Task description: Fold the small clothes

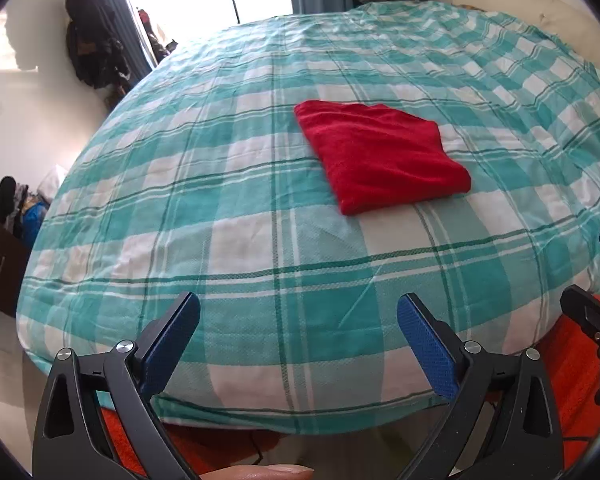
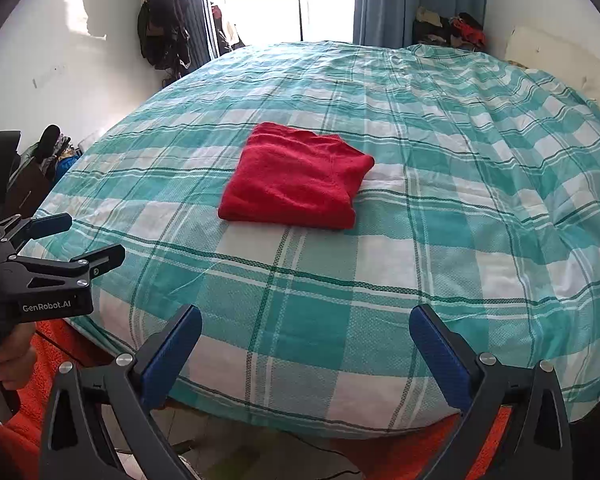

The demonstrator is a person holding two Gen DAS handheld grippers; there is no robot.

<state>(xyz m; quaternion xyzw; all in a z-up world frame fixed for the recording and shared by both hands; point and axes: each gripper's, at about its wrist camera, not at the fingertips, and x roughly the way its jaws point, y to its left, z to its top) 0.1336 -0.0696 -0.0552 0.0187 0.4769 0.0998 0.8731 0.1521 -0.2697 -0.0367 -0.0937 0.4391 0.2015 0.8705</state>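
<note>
A red garment [image 1: 380, 156] [image 2: 296, 178] lies folded into a flat, neat rectangle on the teal-and-white checked bed cover [image 1: 240, 248] [image 2: 440, 240], near the middle of the bed. My left gripper [image 1: 299, 302] hangs open over the near edge of the bed, well short of the garment, with nothing between its blue pads. My right gripper [image 2: 307, 314] is open too, over the same near edge and equally apart from the garment. Each gripper shows in the other's view: the right gripper [image 1: 596, 268] at the right edge, the left gripper [image 2: 92, 236] at the left, held by a hand [image 2: 12, 364].
An orange rug [image 1: 572, 380] [image 2: 48, 360] lies on the floor below the bed's near edge. Dark clothes [image 2: 160, 28] hang on the far left wall beside a bright window with blue curtains [image 2: 384, 0]. A clothes pile [image 2: 452, 28] fills the far right corner; clutter [image 1: 16, 208] sits left.
</note>
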